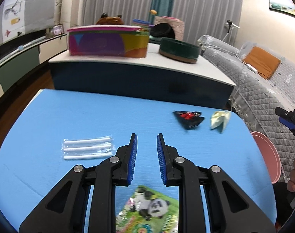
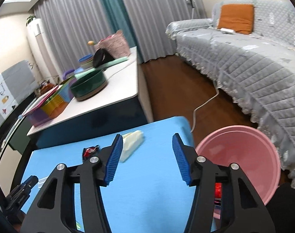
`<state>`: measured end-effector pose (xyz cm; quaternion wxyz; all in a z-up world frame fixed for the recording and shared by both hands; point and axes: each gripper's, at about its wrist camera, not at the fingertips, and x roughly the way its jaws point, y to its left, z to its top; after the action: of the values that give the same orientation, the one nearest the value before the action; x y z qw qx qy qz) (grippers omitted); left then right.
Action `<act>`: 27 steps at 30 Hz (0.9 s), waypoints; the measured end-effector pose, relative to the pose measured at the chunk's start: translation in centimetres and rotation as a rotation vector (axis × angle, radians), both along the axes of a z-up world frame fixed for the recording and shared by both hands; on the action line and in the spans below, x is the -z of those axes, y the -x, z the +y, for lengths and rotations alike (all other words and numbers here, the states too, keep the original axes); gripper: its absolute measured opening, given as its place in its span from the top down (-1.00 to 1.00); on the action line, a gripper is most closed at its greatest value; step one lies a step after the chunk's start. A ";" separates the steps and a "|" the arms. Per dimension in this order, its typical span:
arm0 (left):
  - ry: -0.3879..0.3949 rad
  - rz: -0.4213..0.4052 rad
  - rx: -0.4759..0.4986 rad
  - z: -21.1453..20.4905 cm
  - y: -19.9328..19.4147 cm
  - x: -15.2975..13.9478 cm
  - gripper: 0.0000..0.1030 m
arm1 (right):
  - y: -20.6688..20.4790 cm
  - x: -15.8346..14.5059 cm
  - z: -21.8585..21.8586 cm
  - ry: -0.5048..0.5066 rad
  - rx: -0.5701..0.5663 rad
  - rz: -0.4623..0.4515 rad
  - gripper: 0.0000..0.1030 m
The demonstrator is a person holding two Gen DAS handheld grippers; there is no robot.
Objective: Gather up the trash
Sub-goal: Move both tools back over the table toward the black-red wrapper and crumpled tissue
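On the blue table (image 1: pixel 79 112) lie a clear packet of white straws (image 1: pixel 88 149), a black and red wrapper (image 1: pixel 189 118), a crumpled pale yellow paper (image 1: pixel 220 120) and a green panda wrapper (image 1: pixel 149 208). My left gripper (image 1: pixel 146 141) is open and empty, above the panda wrapper and right of the straws. My right gripper (image 2: pixel 147 141) is open and empty over the table's right end, with the pale paper (image 2: pixel 131 145) by its left finger and the black and red wrapper (image 2: pixel 90 151) further left. A pink basin (image 2: pixel 242 159) stands to its right, off the table, with something red inside.
A white-topped cabinet (image 1: pixel 166 66) behind the table carries a colourful box (image 1: pixel 108 42) and a dark green round tin (image 1: pixel 179 50). A grey quilted sofa (image 2: pixel 254 58) is on the right, with a white cable (image 2: pixel 203 104) on the wood floor.
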<state>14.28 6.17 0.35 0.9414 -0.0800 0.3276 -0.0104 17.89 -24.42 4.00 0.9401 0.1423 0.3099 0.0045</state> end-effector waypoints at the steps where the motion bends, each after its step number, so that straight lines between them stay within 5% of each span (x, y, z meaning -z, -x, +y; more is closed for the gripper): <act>1: 0.003 0.003 -0.003 0.2 -0.1 0.2 0.59 | -0.4 0.3 0.6 0.002 -0.010 0.005 -0.02; 15: 0.047 0.031 0.042 -1.1 -3.7 1.1 0.59 | -6.6 4.4 6.0 0.055 -0.071 0.099 -0.04; 27: 0.091 0.062 0.119 -5.1 -8.5 1.5 0.59 | -9.4 6.6 6.4 0.095 -0.037 0.155 -0.06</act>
<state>22.80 1.05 -1.15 0.9239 -0.1035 0.3598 -0.0788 27.32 -17.98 -2.59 0.9186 0.0919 0.3842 -0.0038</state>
